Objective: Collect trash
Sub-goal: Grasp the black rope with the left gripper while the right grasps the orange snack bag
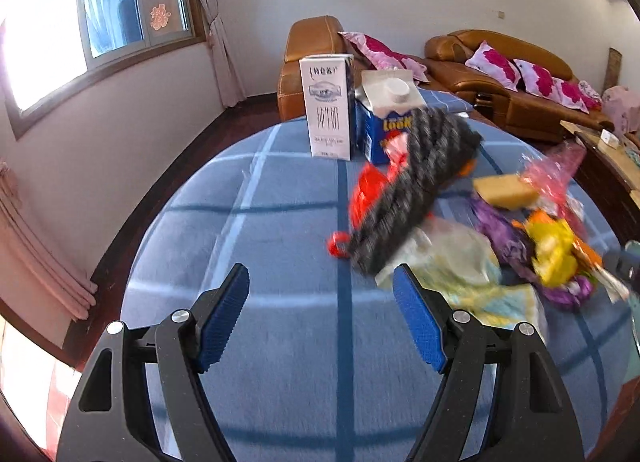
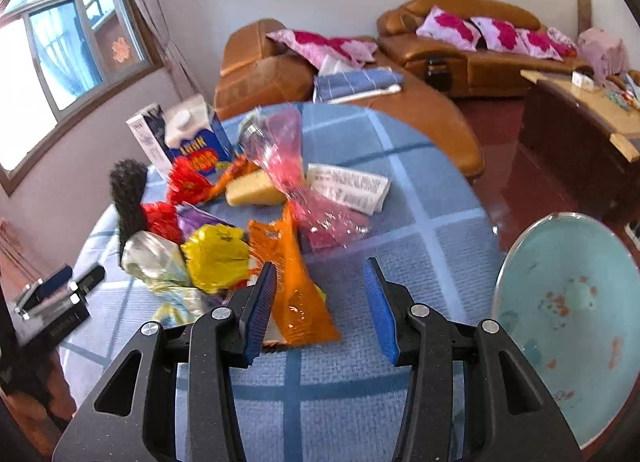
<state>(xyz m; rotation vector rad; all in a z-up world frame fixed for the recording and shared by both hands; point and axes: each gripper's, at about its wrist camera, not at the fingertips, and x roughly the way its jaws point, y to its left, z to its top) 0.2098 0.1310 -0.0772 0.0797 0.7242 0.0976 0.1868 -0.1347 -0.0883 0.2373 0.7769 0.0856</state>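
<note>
A round desk (image 1: 280, 246) covered with a blue checked cloth is seen in both views, with the trash gathered on its far half. At the back, a tall white milk carton (image 1: 329, 105) is stood upright, and a blue juice carton with a white screw cap (image 1: 386, 117) is set just beside it, tilted. A dark grey knitted cloth (image 1: 412, 185) is draped across crumpled red plastic wrappers (image 1: 366, 185). Further along, a yellow sponge block (image 2: 256, 189) is found next to a pink transparent plastic bag (image 2: 288, 165), with a white printed paper sheet (image 2: 348, 185) beside them. Nearer the right gripper, a crumpled yellow wrapper (image 2: 218, 256), a silvery foil wrapper (image 2: 154, 258) and a purple wrapper (image 2: 198, 219) are piled together. The left gripper (image 1: 320, 286) is held over bare cloth with its fingers released and nothing between them. The right gripper (image 2: 320, 282) is likewise spread wide, and an orange plastic wrapper (image 2: 296, 290) is seen lying between its fingers, close to the left one, not clamped. A pale blue round dish (image 2: 576, 310) is seen at the right edge of the desk.
</note>
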